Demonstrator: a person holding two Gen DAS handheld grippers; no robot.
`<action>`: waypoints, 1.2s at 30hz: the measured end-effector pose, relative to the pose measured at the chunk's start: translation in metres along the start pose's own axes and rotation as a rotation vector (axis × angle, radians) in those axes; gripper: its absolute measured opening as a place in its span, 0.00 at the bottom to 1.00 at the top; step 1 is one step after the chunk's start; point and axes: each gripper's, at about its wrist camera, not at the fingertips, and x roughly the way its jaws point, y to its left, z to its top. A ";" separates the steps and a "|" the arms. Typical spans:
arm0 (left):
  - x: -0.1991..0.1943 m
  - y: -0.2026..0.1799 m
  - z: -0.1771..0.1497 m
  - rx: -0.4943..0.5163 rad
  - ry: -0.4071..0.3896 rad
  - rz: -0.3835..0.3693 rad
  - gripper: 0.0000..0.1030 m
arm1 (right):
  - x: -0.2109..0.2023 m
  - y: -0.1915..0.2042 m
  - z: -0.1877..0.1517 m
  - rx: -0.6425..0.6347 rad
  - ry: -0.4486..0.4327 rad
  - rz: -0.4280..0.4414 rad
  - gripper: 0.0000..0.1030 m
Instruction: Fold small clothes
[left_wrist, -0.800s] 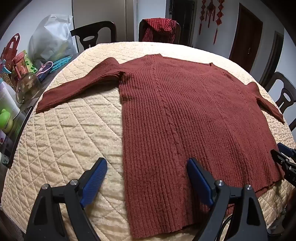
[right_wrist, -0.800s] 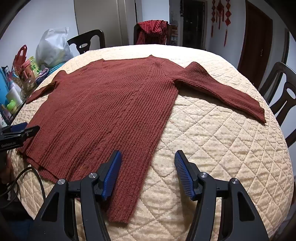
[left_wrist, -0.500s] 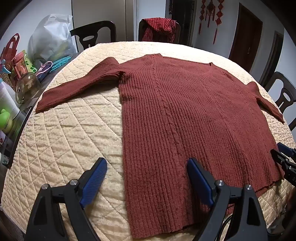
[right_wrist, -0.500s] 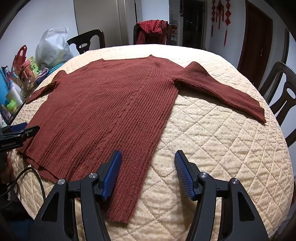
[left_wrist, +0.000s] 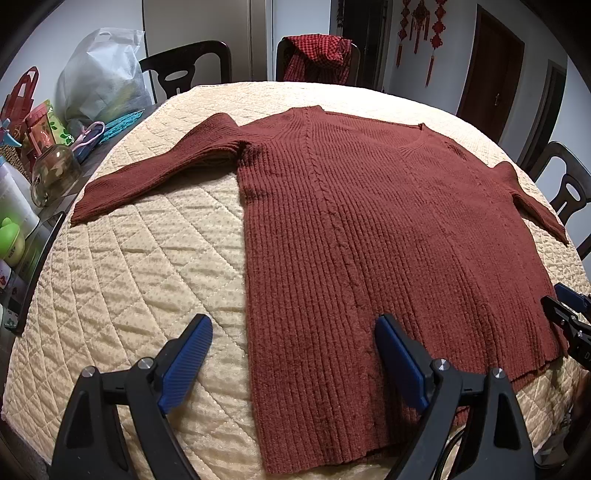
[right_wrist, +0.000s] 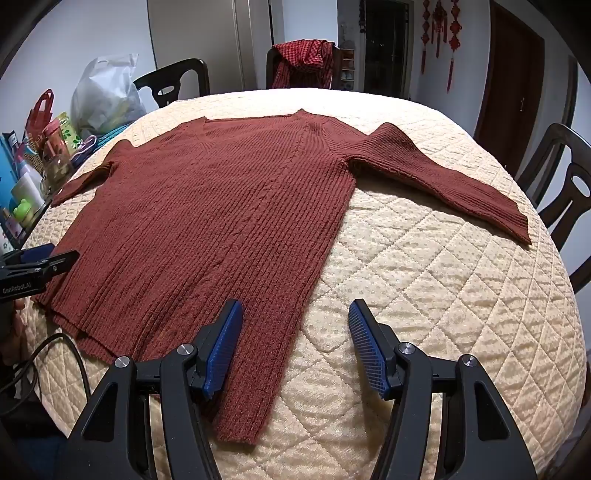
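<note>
Far out to the left of the left gripper's (left_wrist: 293, 360) jaws, along the worktop's edge, stands a clutter of things: a green bottle cap (left_wrist: 11, 240), a glass jar (left_wrist: 55, 173), a red gift bag (left_wrist: 20, 92) and, further back, a white plastic bag (left_wrist: 103, 81). The worktop wears a cream quilted cover (left_wrist: 147, 266).

The left gripper's jaws stand wide open and hold nothing. Its left pad hangs over bare quilt; its right pad hangs over the lower body of the sweater (left_wrist: 388, 229). The sweater's left side edge runs up the gap between the two pads. The sweater, dark red and ribbed, lies flat and spread on the quilted cover ahead of the jaws, hem nearest, neckline farthest. Its left sleeve (left_wrist: 159, 173) stretches out ahead and to the left of the jaws.

Beyond the neckline, a dark chair carries a red checked cloth (left_wrist: 317, 55) draped over its back.

The right gripper (right_wrist: 295, 343) also has its jaws wide open, empty. Its left pad sits over the sweater's lower right corner, and its right pad over bare quilt; the garment's right side edge runs between them. The right sleeve (right_wrist: 443, 177) reaches out ahead and to the right of these jaws. Further right, a dark chair (right_wrist: 565, 192) stands just off the worktop's edge, and red hanging ornaments (right_wrist: 439, 29) show on the far wall.
</note>
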 end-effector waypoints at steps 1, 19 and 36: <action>0.000 0.000 0.000 0.000 0.000 0.000 0.89 | 0.000 0.000 0.000 0.000 0.000 0.000 0.59; 0.002 -0.001 0.001 0.001 0.002 0.002 0.89 | 0.000 0.000 0.000 0.001 0.002 0.000 0.59; 0.002 -0.001 0.002 0.002 0.004 0.002 0.90 | 0.000 0.001 0.000 0.000 0.003 0.000 0.59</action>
